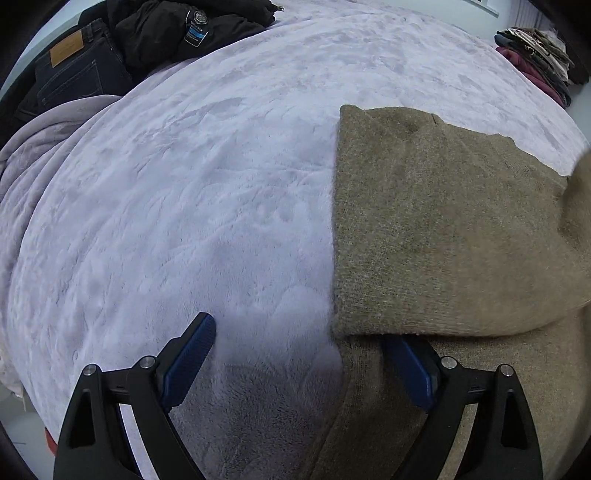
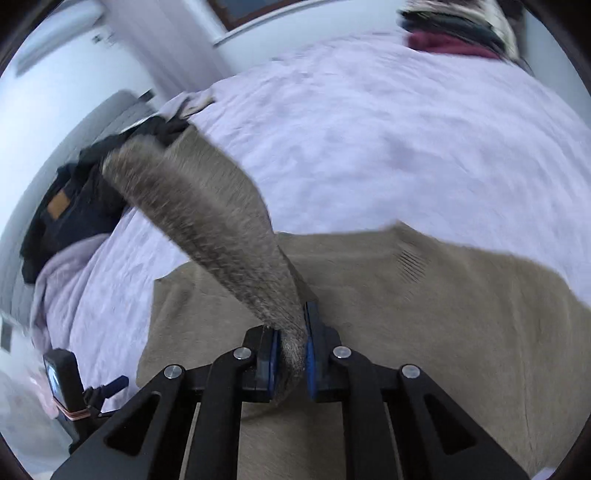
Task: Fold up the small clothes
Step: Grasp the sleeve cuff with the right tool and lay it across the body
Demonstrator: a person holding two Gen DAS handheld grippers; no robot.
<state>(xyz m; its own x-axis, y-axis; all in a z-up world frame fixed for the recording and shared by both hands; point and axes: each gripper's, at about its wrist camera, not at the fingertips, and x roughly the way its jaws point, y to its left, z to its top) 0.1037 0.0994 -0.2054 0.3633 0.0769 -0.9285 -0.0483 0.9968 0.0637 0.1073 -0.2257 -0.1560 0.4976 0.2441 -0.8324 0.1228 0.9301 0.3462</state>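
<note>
An olive-brown knit sweater (image 1: 443,229) lies on the pale lilac fleece blanket (image 1: 192,192), its left part folded over the body. My left gripper (image 1: 299,332) is open at the sweater's near left edge; its right finger (image 1: 410,373) goes under the folded layer, its left finger (image 1: 192,350) rests over bare blanket. My right gripper (image 2: 290,332) is shut on the sweater's sleeve (image 2: 207,214), which is lifted above the sweater body (image 2: 424,302) and stretches away to the left. The right wrist view is blurred.
Dark jeans (image 1: 74,70) and a black jacket (image 1: 177,29) lie at the blanket's far left. A stack of folded clothes (image 1: 535,62) sits at the far right. The other hand-held gripper's body (image 2: 66,384) shows low at the left. A rumpled blanket edge (image 1: 37,147) hangs at left.
</note>
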